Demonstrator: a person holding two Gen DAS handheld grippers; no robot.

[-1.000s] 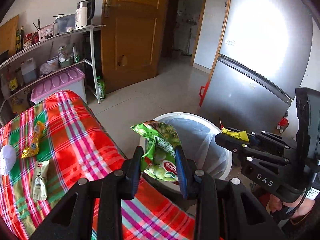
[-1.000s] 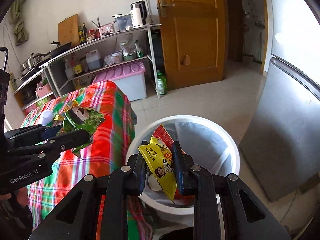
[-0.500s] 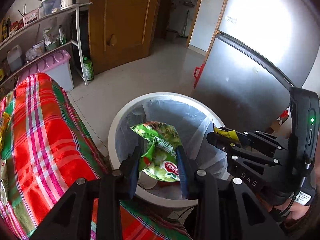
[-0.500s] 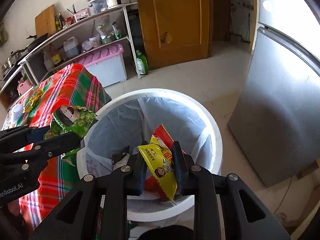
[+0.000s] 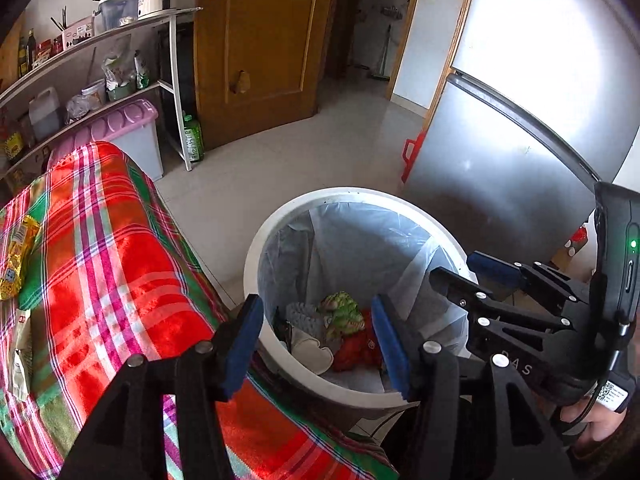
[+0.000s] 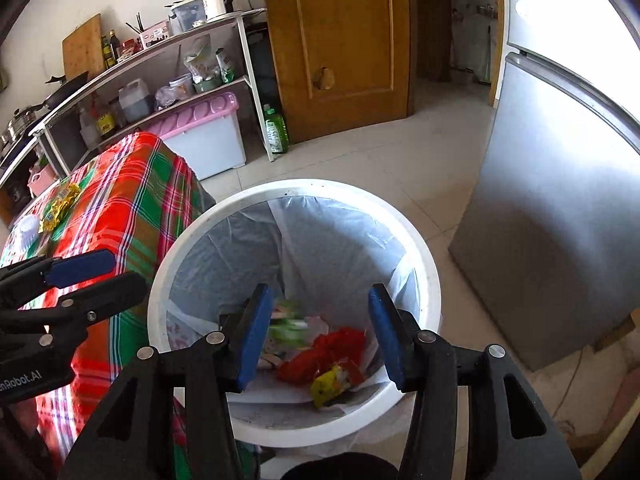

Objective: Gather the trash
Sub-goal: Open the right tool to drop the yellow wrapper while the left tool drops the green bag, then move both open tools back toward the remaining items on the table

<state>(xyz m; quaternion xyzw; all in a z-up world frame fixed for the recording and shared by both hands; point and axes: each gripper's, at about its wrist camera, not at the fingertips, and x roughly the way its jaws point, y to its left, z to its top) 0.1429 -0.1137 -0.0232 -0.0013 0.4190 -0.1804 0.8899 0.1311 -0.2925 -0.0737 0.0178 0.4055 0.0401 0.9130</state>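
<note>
A white trash bin [image 5: 280, 216] with a clear liner stands on the floor beside the table; it also shows in the right wrist view [image 6: 420, 248]. Both grippers hover over it. My left gripper [image 5: 316, 344] is open and empty. My right gripper [image 6: 318, 332] is open and empty. A green snack bag [image 5: 340, 312] lies in the bin, blurred in the right wrist view [image 6: 290, 324]. A yellow-and-red snack bag [image 6: 332, 384] lies in the bin among red wrappers [image 6: 328, 350]. A yellow wrapper [image 5: 16, 256] lies on the plaid tablecloth [image 5: 112, 264].
A silver fridge [image 6: 560, 208] stands right of the bin. A shelf unit [image 6: 160, 64] with bottles, a kettle and a pink-lidded box [image 6: 200, 128] stands behind the table. A wooden door [image 6: 340, 40] is at the back. More wrappers [image 5: 20, 352] lie at the table's left.
Both grippers opened over the bin. The green bag dropped from the left gripper and the yellow-and-red bag dropped from the right gripper into the bin.
</note>
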